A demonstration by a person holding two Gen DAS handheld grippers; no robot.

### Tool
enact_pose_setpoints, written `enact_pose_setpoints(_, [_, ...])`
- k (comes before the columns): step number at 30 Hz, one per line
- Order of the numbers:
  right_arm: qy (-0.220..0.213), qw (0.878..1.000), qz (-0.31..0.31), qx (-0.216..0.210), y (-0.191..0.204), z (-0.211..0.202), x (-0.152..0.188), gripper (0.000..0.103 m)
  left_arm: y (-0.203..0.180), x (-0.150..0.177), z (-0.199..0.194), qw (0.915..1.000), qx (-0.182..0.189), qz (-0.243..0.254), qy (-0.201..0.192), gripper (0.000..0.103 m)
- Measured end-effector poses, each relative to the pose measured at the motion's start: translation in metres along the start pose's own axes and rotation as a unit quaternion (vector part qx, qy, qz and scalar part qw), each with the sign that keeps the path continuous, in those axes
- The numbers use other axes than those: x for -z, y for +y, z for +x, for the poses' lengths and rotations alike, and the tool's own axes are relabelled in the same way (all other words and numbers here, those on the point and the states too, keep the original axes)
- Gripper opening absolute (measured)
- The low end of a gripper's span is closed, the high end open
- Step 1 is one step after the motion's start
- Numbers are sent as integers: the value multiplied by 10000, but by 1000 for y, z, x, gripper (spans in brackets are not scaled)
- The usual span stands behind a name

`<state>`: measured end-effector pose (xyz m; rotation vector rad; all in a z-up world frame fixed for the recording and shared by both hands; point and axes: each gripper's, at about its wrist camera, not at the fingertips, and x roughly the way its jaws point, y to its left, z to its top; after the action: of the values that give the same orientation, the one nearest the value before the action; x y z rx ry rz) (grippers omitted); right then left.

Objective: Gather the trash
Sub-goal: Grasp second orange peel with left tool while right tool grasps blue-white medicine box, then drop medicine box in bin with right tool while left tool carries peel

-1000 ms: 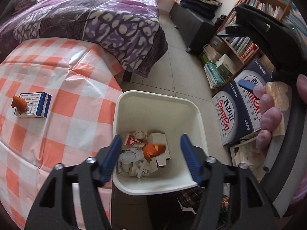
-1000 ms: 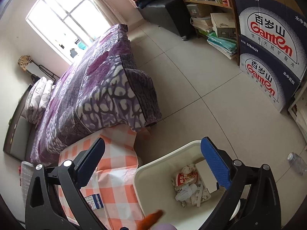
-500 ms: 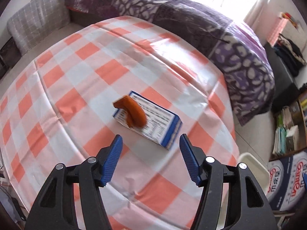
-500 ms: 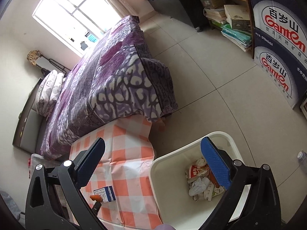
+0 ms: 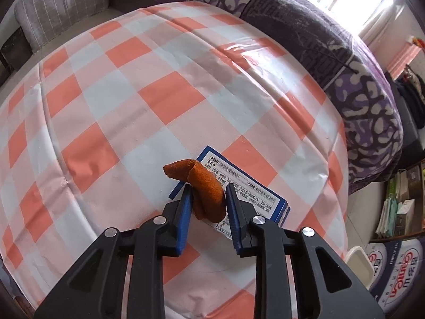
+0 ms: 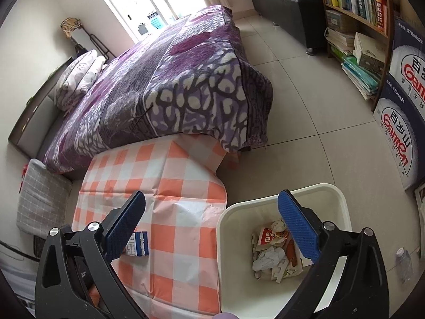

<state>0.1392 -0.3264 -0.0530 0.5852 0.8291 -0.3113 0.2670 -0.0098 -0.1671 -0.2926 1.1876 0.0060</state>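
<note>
An orange peel lies on a small blue-and-white box on the checked tablecloth. My left gripper is shut on the peel, one blue finger on each side of it. The box also shows in the right wrist view, partly behind a finger. My right gripper is open and empty, hanging above the table edge and the white bin. The bin holds crumpled paper and wrappers.
A bed with a purple blanket stands behind the table. A bookshelf and Ganten water cartons line the right wall. A plastic bottle lies on the tiled floor. A grey cushion sits beyond the table.
My left gripper swung from over the bin to the table, moved in on the box and closed on the orange peel. My right gripper drifted slightly and stayed open.
</note>
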Motion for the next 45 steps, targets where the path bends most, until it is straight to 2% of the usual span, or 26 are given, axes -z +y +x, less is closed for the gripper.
enact_pose_setpoints(2, [66,9996,-261,6,10,6,6,96,11,2,-15,9999,113,-31,-24,24])
enact_pose_setpoints(4, [16,9967,-812,92,28,13,15,96,27,6,-38,9991,370,-203,-92,24])
enact_pose_setpoints(6, [10,9874,-1570,174,53,26,28,96,46,12,-67,9974,564,-414,-177,24])
enact_pose_setpoints(8, [191,9716,-2356,32,79,44,44,96,60,16,-96,9963,607,-468,-384,24])
enact_pose_setpoints(10, [420,9419,-3328,-158,115,65,61,96,72,19,-123,9948,679,-443,-624,24])
enact_pose_setpoints(11, [501,9220,-3833,-232,132,73,71,96,77,19,-133,9936,735,-456,-729,24])
enact_pose_setpoints(13, [546,8744,-4810,-316,162,89,90,96,88,16,-149,9915,830,-483,-874,24])
enact_pose_setpoints(14, [539,8553,-5139,-374,174,96,97,96,93,15,-154,9909,871,-478,-907,24])
enact_pose_setpoints(15, [641,8414,-5345,-476,184,104,102,96,96,13,-158,9905,901,-463,-928,24])
enact_pose_setpoints(17, [940,8234,-5557,-664,199,123,109,96,102,11,-163,9908,884,-363,-953,24])
enact_pose_setpoints(19, [1064,8072,-5750,-802,213,136,116,95,107,10,-164,9917,812,-274,-959,24])
enact_pose_setpoints(24, [1525,7659,-6177,-921,233,170,134,94,125,8,-157,9936,689,-281,-854,24])
enact_pose_setpoints(25, [1627,7592,-6232,-936,233,174,138,89,130,8,-157,9937,665,-296,-852,24])
enact_pose_setpoints(26, [1818,7553,-6223,-966,232,180,143,70,134,7,-158,9936,658,-312,-861,24])
enact_pose_setpoints(27, [1980,7601,-6103,-1027,232,184,145,60,139,6,-161,9932,667,-340,-887,24])
enact_pose_setpoints(29, [1846,7816,-5822,-1269,231,179,145,56,148,4,-166,9921,664,-405,-985,24])
enact_pose_setpoints(33, [1602,8198,-5327,-1360,231,164,151,55,161,3,-173,9900,645,-577,-1111,24])
enact_pose_setpoints(37, [1281,8605,-4702,-1487,241,133,146,54,167,3,-181,9873,624,-696,-1283,24])
enact_pose_setpoints(40, [963,8782,-4426,-1537,251,104,140,54,170,2,-189,9843,522,-752,-1507,24])
enact_pose_setpoints(45, [693,9068,-3796,-1697,257,66,120,54,175,0,-196,9804,607,-898,-1646,24])
